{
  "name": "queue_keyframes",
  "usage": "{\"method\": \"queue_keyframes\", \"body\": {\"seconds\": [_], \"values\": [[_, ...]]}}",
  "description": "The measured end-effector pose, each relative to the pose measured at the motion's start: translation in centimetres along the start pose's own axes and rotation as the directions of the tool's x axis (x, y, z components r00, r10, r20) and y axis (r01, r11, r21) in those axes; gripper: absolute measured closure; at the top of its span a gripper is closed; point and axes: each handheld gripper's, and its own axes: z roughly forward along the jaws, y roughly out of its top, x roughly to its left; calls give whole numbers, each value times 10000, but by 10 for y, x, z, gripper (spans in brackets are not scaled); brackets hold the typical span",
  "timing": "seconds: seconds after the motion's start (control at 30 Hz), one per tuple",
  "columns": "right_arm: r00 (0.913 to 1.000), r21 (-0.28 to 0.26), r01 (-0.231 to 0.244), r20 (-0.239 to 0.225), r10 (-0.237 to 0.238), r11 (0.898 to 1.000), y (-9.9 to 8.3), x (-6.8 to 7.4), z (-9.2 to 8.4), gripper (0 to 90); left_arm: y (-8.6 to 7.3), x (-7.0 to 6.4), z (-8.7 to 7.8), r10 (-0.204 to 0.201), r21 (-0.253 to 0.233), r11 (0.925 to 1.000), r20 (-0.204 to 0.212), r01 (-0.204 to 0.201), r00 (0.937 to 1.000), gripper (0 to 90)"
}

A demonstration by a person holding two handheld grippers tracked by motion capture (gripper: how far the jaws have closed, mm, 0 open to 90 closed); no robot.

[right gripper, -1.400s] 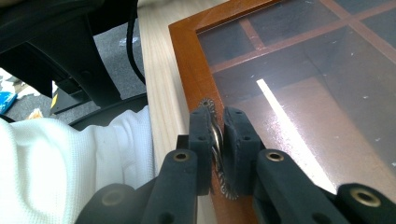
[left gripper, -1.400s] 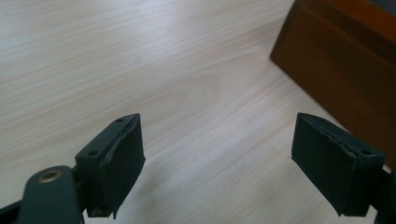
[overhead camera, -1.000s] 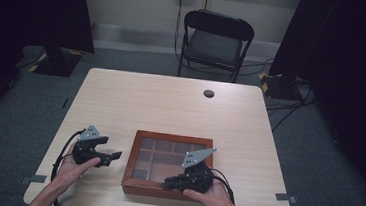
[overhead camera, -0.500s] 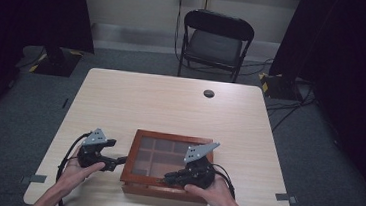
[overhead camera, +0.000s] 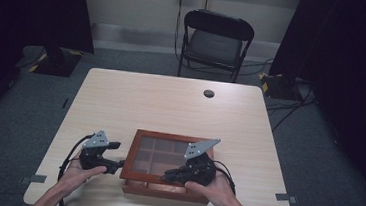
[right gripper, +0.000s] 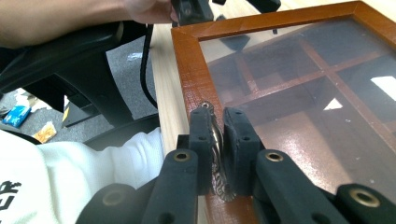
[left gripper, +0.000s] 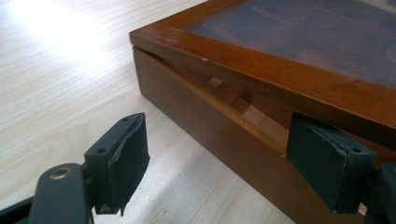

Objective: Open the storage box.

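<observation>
table (overhead camera: 170, 107): pale wood top, seen from above, with a small dark round cap (overhead camera: 209, 93) near its far edge. a black folding chair (overhead camera: 215, 43) stands on the grey floor beyond it.

wooden box (overhead camera: 165, 165): reddish-brown, flat, with a glass lid over a grid of compartments. it sits on the near half of the table, close to the near edge, between the two hands. in the left gripper view the lid (left gripper: 261, 70) stands slightly raised off the base (left gripper: 205, 121) at the near corner, with a thin wedge of gap showing the inner dividers. what lies in the compartments cannot be told.

left gripper (overhead camera: 115, 165): held in the person's left hand (overhead camera: 82, 174), at the left side of the box, jaws pointing at it. in its own view the jaws stand wide apart, one pad (left gripper: 123, 161) over bare table, the other pad (left gripper: 329, 163) against the box side just under the lid edge. nothing is between them.

right gripper (right gripper: 217, 140): held in the right hand (overhead camera: 211, 191), resting over the near right part of the lid. its jaws are pressed together on a small metal handle (right gripper: 215, 135) fixed to the lid's wooden frame at the front edge.

also in the right gripper view: a white sleeve (right gripper: 70, 172) at lower left and a black cable (right gripper: 145, 65) hanging past the table edge.
</observation>
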Motion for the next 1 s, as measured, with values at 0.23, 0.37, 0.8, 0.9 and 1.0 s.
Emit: {"method": "queue_keyframes", "body": {"seconds": [0.23,0.37,0.8,0.9,1.0], "values": [[9998,-145,-127,150,129,9998,1,1,-3,825,2,-1,1,83,-149,9999,40,-82,10000,194],[9986,-302,-265,452,279,9992,-2,2,-6,682,3,-1,2,145,-202,9997,34,-144,9999,199],[9876,-1412,-687,1303,873,9876,-26,0,-42,418,6,-2,0,174,-502,9986,6,-173,9998,223],[9845,-1575,-824,1409,1050,9841,-31,-1,-46,393,8,-3,0,171,-639,9978,32,-169,9998,223],[9821,-1677,-835,1534,1097,9823,-37,-1,-49,330,11,-7,0,299,-693,9972,131,-289,9995,204]]}}
